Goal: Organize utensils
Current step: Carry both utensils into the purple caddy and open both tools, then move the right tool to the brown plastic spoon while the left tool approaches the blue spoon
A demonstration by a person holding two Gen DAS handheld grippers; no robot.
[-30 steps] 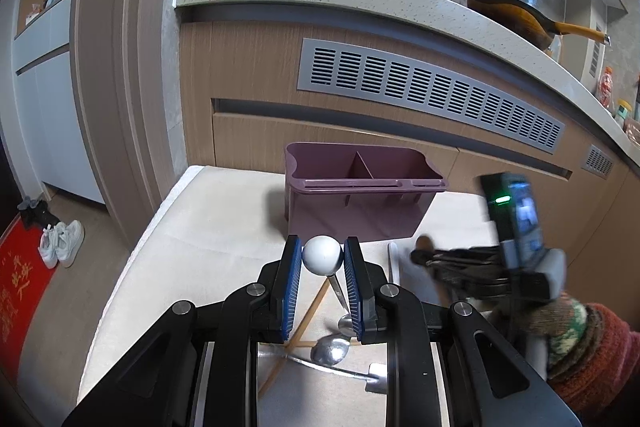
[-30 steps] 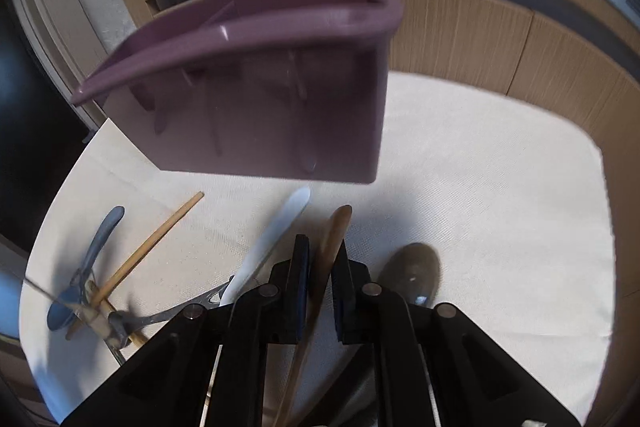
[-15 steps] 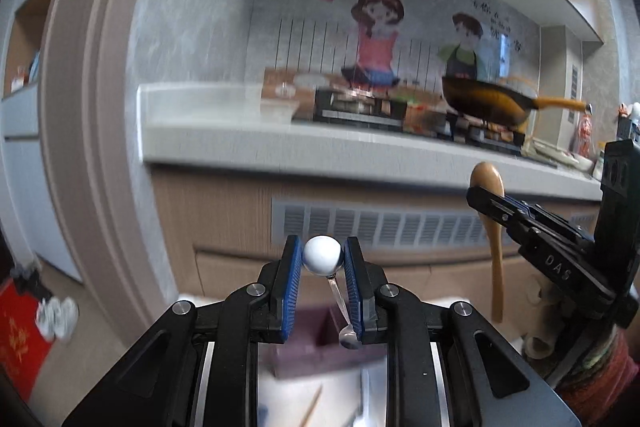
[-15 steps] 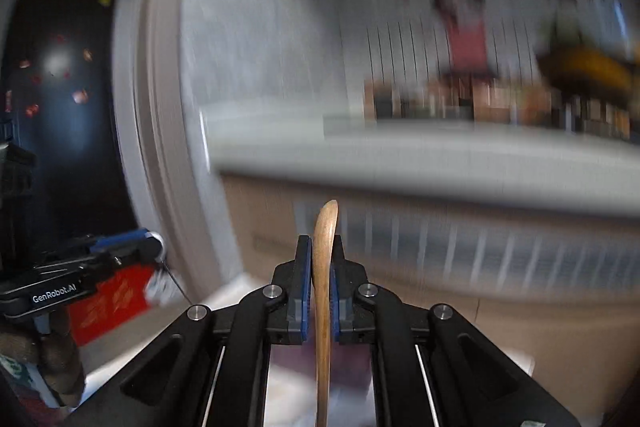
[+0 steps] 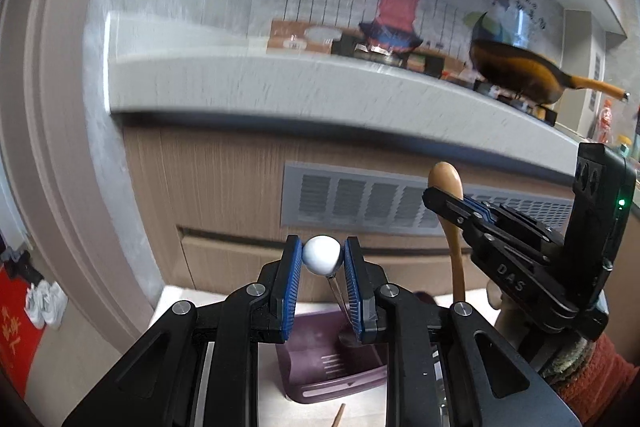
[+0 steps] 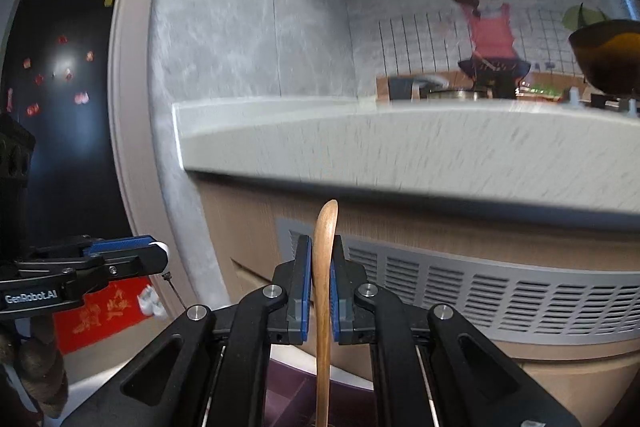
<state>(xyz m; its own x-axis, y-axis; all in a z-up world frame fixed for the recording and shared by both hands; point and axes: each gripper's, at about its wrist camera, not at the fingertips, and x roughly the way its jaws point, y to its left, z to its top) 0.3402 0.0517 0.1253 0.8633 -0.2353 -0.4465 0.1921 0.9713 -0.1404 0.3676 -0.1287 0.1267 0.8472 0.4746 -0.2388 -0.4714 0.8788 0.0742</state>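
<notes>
The left gripper (image 5: 322,261) is pinching a white ball-shaped knob (image 5: 321,260) between its blue-padded fingers (image 5: 291,279), with a thin metal utensil shaft (image 5: 335,293) hanging down from that knob. The right gripper (image 6: 321,281) is clamping the flat handle of a long wooden spoon (image 6: 323,291), holding it upright with the bowl pointing up. Both are hovering above the purple plastic utensil caddy (image 5: 332,367), which is sitting on the cream-covered table (image 5: 268,387) in front of the wood-panelled kitchen cabinet (image 5: 224,195). A wooden stick's tip (image 5: 339,419) is showing on the table nearby. I would judge the round knob the risk: it could be rolling out of the pads, or the dangling shaft could be catching the caddy's rim or divider on the way down. The two tools are close enough to be knocking together too.
</notes>
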